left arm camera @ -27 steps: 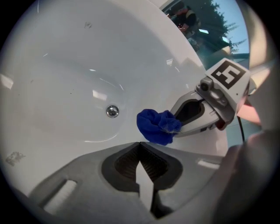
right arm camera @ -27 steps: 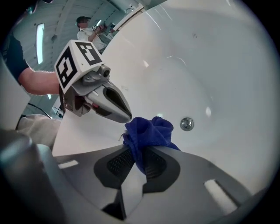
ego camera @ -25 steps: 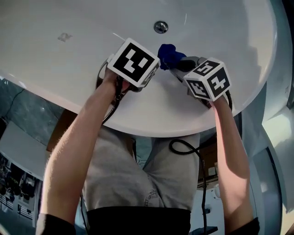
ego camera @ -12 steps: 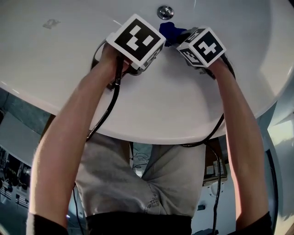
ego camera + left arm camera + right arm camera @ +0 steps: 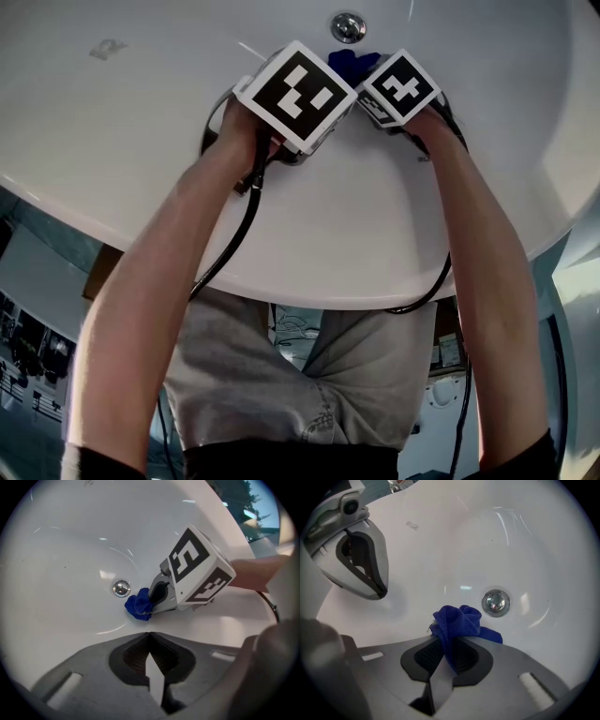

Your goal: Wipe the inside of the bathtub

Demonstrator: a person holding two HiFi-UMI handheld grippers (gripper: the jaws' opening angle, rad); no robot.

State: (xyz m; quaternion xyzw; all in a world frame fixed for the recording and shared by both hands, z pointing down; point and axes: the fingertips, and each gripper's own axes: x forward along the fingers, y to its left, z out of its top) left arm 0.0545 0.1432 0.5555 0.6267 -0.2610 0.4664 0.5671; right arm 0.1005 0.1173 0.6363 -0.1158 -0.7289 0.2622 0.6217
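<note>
Hovering low inside the white tub, both grippers are down by the drain. The left gripper sits a bit back from the drain, jaws pressed together with nothing between them. The right gripper is clamped tight on a blue cloth. The cloth is bunched up against the tub surface just beside the drain.
</note>
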